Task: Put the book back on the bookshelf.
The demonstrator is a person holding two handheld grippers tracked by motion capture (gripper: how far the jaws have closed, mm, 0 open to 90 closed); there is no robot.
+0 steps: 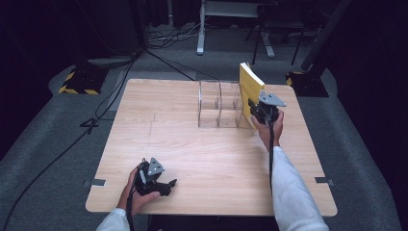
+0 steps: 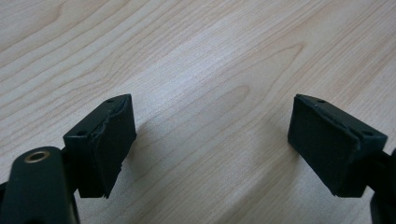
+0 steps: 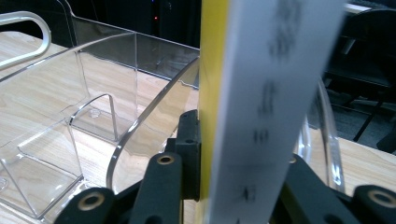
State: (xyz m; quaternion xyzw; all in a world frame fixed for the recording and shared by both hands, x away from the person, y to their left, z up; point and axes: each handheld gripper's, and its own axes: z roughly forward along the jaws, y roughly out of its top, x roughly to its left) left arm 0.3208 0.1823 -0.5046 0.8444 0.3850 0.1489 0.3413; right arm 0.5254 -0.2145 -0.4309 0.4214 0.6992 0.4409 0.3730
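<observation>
wooden table (image 1: 192,159) | clear acrylic 3-slot file holder (image 1: 219,108) at far middle | yellow book (image 1: 250,86) upright over holder's right end, clamped by right gripper (image 1: 257,111) | left gripper (image 1: 166,185) resting near front edge, jaws apart

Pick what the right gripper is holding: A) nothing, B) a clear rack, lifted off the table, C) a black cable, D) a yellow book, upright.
D: the right gripper is shut on the yellow book, held upright beside the clear rack, which stands on the table.
</observation>
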